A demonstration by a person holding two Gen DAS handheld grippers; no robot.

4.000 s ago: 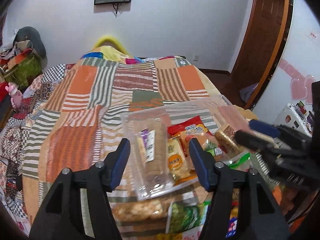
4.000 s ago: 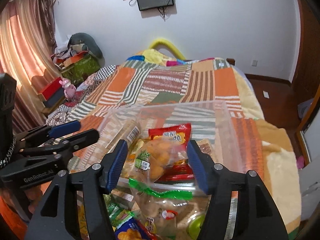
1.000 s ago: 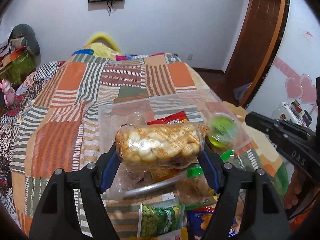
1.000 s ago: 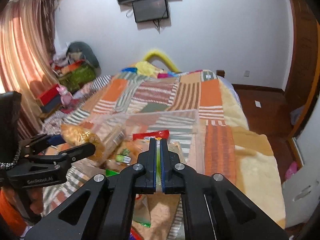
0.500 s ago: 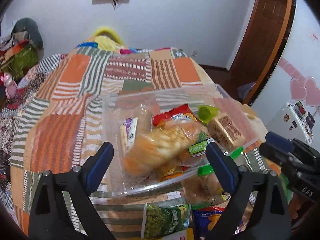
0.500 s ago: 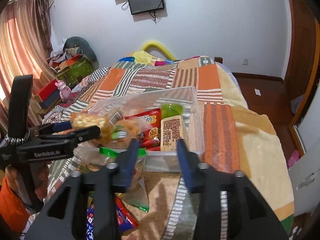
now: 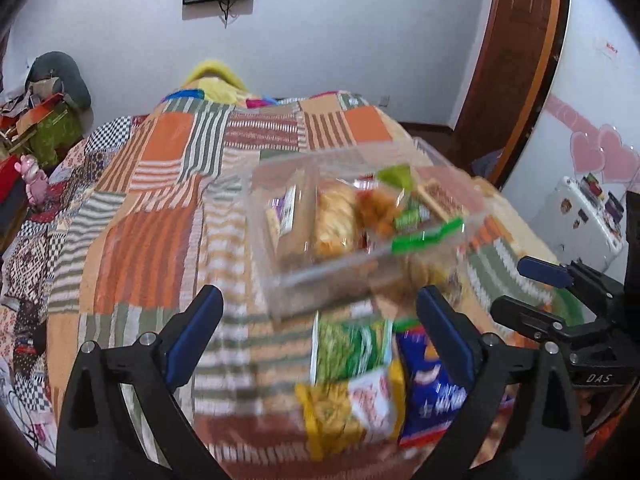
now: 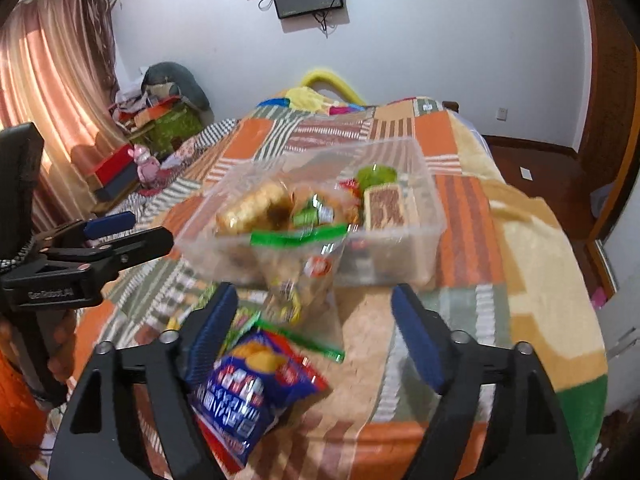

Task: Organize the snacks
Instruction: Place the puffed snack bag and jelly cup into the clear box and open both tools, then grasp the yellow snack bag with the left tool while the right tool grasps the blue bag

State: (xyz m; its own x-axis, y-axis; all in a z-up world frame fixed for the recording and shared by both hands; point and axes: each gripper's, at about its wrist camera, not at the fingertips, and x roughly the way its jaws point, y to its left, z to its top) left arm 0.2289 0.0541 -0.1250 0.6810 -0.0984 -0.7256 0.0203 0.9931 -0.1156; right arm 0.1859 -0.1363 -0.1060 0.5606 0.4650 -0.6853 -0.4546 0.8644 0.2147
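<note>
Left wrist view: the left gripper (image 7: pixel 320 320) stands wide with nothing between its pads, its jaws having just been opening, above loose packets on the patchwork bedspread (image 7: pixel 160 200). Beyond it, the clear plastic box (image 7: pixel 280 280) holds several snacks.

Right wrist view: the right gripper (image 8: pixel 316 332) has also just been opening and holds nothing; a blue chip bag (image 8: pixel 252 388) lies beside its left finger, in front of the box.

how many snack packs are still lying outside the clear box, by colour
green pack: 1
yellow and white pack: 1
blue bag: 1
clear bag with a green strip, leaning on the near wall: 1
total that can be made out through the blur: 4
</note>
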